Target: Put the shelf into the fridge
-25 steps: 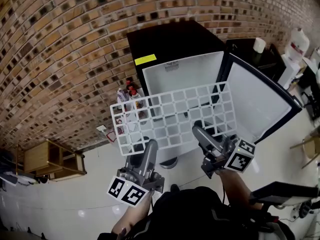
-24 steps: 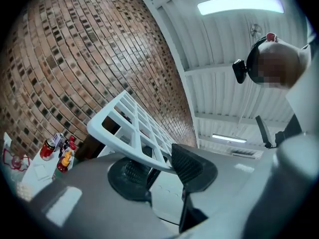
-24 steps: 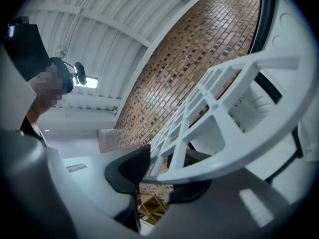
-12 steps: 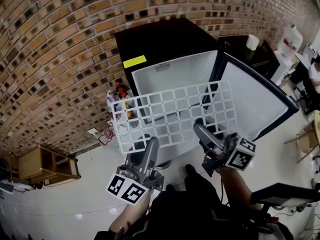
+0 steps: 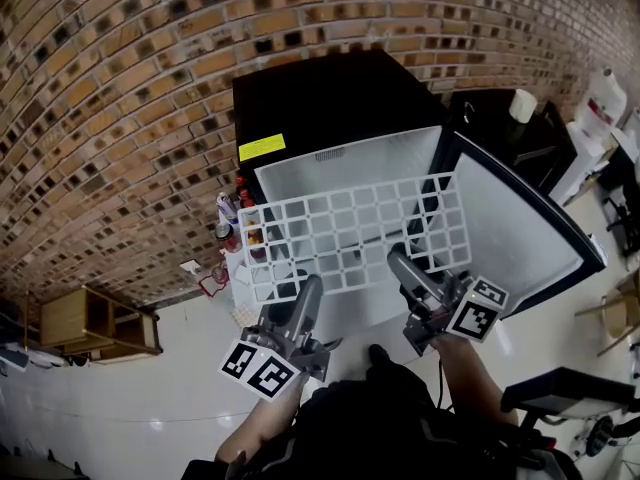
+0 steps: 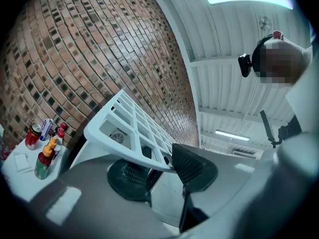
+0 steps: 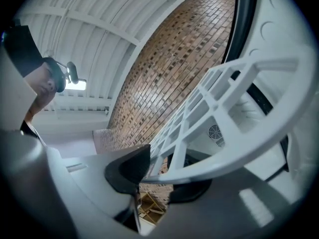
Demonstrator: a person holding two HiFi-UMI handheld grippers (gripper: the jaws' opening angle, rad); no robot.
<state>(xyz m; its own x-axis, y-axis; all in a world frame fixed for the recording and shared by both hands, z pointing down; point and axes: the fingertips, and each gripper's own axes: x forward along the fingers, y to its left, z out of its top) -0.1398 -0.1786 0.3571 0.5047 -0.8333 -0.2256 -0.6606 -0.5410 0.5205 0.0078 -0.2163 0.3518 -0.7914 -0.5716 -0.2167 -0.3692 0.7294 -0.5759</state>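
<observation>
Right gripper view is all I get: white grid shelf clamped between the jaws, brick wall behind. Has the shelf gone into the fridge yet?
Observer: Not yet. In the head view the shelf is held outside the fridge, in front of its opening, its left end past the fridge's left side.
Operator: Anything there to snag on?
Observer: Bottles stand just left of the fridge, behind that end.
Operator: And the door?
Observer: The door stands swung wide open on the right.

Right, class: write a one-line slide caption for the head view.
Left hand-held gripper and right hand-held gripper hold a white grid shelf before the open fridge.
</observation>
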